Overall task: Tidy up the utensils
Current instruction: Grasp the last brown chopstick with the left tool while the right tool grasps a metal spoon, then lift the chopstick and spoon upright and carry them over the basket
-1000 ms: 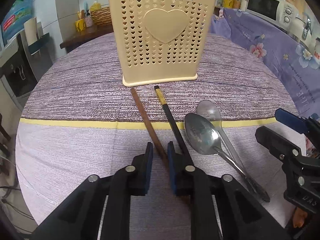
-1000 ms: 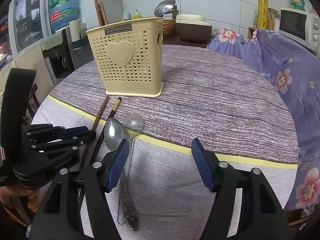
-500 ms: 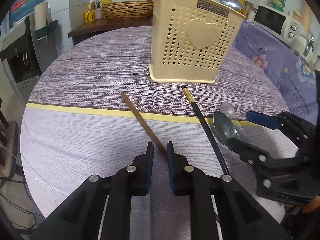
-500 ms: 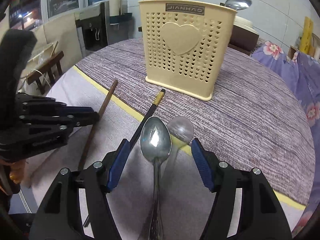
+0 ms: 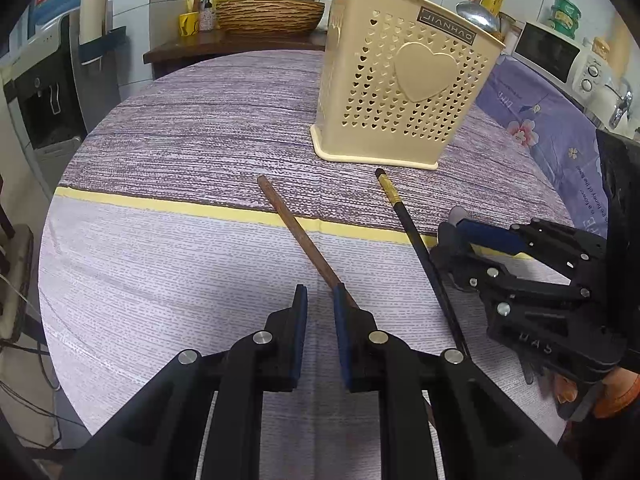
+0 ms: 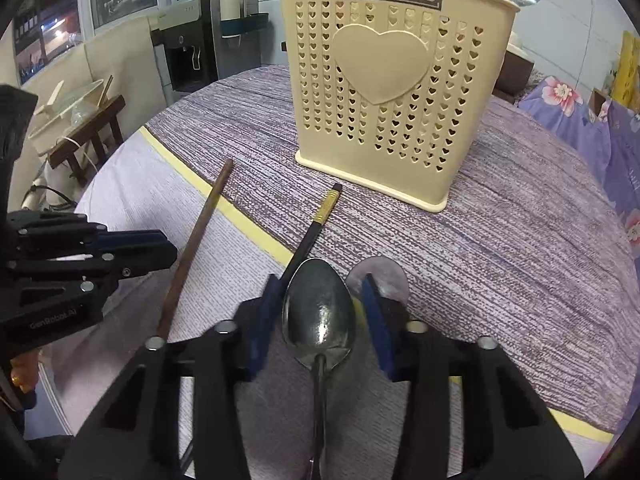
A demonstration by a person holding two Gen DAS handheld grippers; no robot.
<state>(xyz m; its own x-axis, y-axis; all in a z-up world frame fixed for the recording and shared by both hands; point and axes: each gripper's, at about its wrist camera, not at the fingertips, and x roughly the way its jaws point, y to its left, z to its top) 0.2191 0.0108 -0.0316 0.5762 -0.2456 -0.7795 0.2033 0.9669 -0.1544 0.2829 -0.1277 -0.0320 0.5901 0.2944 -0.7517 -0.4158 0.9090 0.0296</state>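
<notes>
A cream utensil holder (image 5: 404, 92) with heart holes stands on the round table (image 5: 200, 128); it also shows in the right wrist view (image 6: 396, 92). A brown chopstick (image 5: 298, 236) and a black chopstick (image 5: 408, 228) lie in front of it. My left gripper (image 5: 320, 300) is nearly closed, the brown chopstick passing beside its right finger, not clamped. My right gripper (image 6: 320, 296) is open with a metal spoon (image 6: 319, 312) between its fingers; a second spoon (image 6: 384, 276) lies behind the right finger. The brown chopstick (image 6: 192, 248) and black chopstick (image 6: 316, 224) show there too.
The holder has a spoon (image 5: 478, 16) and wooden handles standing in it. A woven basket (image 5: 268, 16) sits on a wooden cabinet behind the table. A floral cloth (image 5: 552, 120) covers a counter at right with a microwave (image 5: 552, 52). A water dispenser (image 6: 188, 52) stands at left.
Both grippers swung around the table. My right gripper moved in over the metal spoon and narrowed around it. The brown chopstick went from between my left fingers to beside the right one.
</notes>
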